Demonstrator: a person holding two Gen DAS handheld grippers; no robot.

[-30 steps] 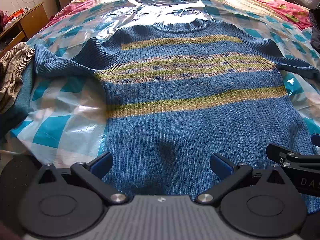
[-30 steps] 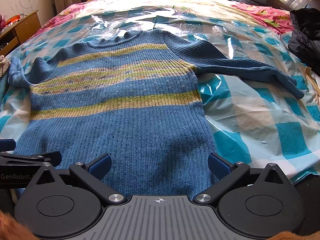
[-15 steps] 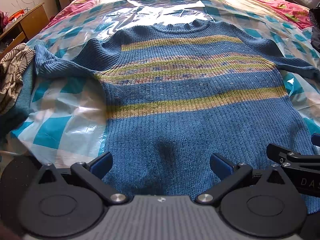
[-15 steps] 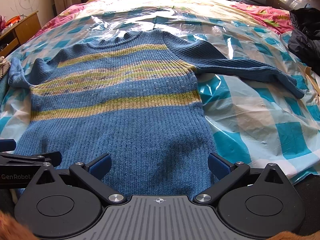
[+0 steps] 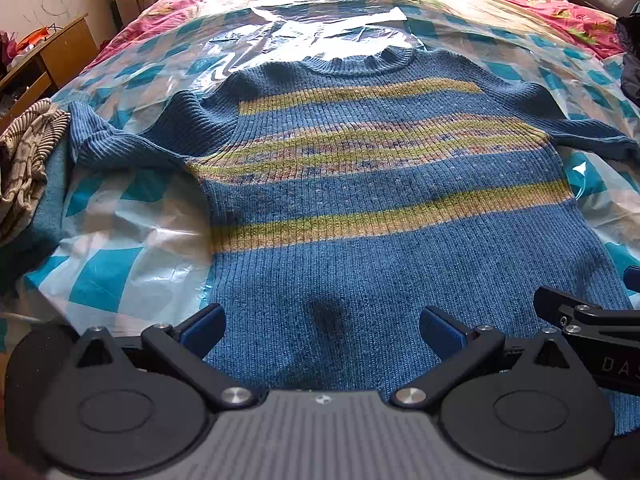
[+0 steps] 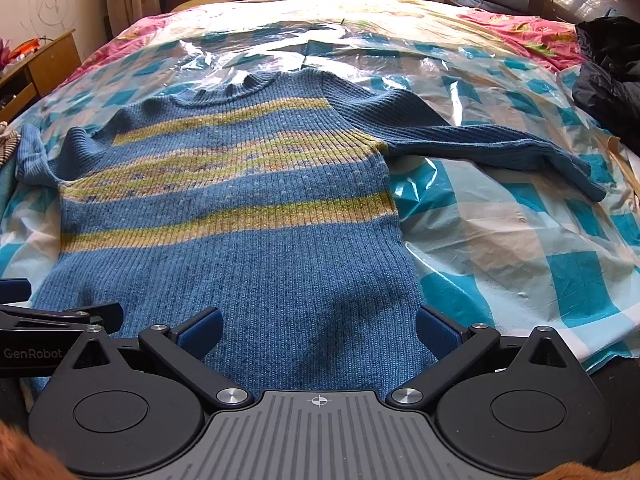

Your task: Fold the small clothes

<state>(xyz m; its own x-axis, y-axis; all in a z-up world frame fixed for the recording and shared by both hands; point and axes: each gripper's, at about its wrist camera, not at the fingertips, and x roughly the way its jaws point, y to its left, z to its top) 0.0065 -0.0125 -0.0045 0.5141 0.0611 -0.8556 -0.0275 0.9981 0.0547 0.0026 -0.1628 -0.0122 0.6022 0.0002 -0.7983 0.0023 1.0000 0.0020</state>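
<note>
On the bed, over a crinkly checked plastic sheet (image 5: 120, 276), a chunky rib-knit blue sweater (image 5: 380, 208) with yellow-green stripes lies flat, sleeves out to both sides. Left tool (image 5: 322, 326) and right tool (image 6: 318, 324) both sit at the hem, blue pads spread wide, pinching nothing.
</note>
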